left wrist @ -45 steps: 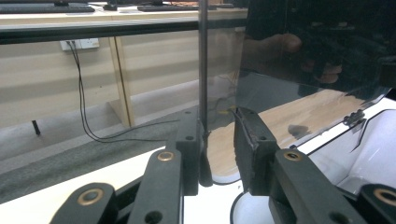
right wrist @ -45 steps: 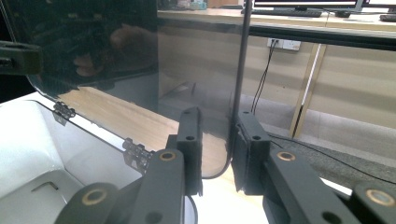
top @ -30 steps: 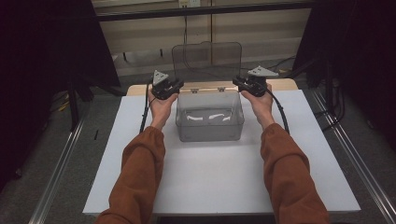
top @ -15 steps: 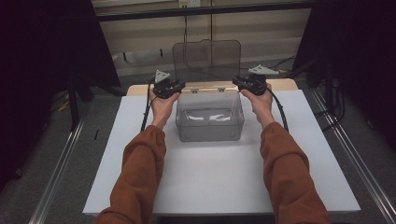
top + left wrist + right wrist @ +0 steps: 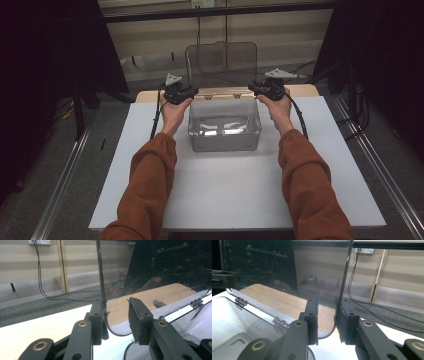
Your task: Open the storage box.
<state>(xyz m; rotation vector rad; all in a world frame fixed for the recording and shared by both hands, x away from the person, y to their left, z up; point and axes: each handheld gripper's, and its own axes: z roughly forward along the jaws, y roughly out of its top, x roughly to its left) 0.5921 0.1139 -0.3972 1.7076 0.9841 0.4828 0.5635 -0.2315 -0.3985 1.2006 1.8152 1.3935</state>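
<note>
The left gripper (image 5: 191, 92) sat at the lid's (image 5: 221, 62) 9 o'clock edge, and the left gripper view showed its two black jaws standing apart, one jaw against that dark edge (image 5: 100, 272), the other clear of it over the wooden tabletop (image 5: 150, 297). The right gripper (image 5: 253, 89) mirrored it at the lid's 3 o'clock edge; the right gripper view had its jaws spread too, the edge (image 5: 345, 272) running down between them, close to the right-hand jaw, though contact there was hard to judge.

Against a second ago and half a second ago, nothing shifted: both hands held the same spots, the lid stayed upright, the box (image 5: 224, 122) stayed put.

From above, the clear box stood at the middle of the white sheet (image 5: 235, 195), its hinged lid raised at its 12 o'clock side, and the left hand (image 5: 173, 111) and right hand (image 5: 278, 108) flanked it in orange-brown sleeves (image 5: 150, 190).

The gripper views gave what the high view could not: the gaps between the jaws, the small hinges (image 5: 279, 323) along the box's back rim, and the black cables (image 5: 40, 270) running down the far wall. The high view alone gave the whole layout of box, sheet and both arms.
</note>
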